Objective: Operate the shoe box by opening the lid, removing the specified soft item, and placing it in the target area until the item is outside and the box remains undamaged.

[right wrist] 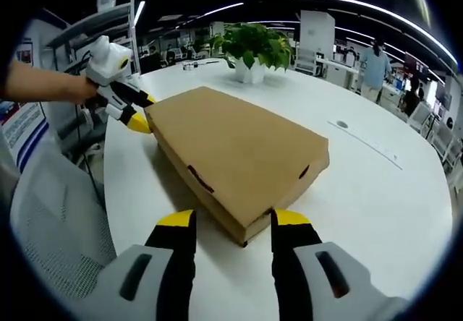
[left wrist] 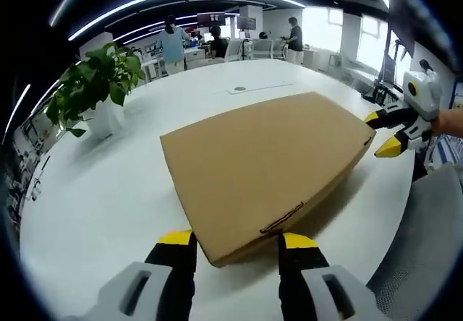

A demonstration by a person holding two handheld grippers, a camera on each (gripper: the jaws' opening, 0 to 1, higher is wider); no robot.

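Observation:
A brown cardboard shoe box (left wrist: 268, 165) lies flat on the white table (left wrist: 108, 198) with its lid closed. My left gripper (left wrist: 237, 240) is open, its yellow-tipped jaws standing either side of the box's near corner without squeezing it. At the opposite corner my right gripper (left wrist: 387, 131) is open too. In the right gripper view the box (right wrist: 231, 151) stretches away from the right gripper (right wrist: 233, 218), whose jaws straddle a corner. At the far left corner is the left gripper (right wrist: 134, 111), held by a hand (right wrist: 76, 88). The box's contents are hidden.
A potted green plant (left wrist: 94, 90) stands on the table beyond the box, also in the right gripper view (right wrist: 253, 50). A grey mesh chair (right wrist: 51, 212) sits at the table's edge. People stand at desks (left wrist: 173, 43) far behind.

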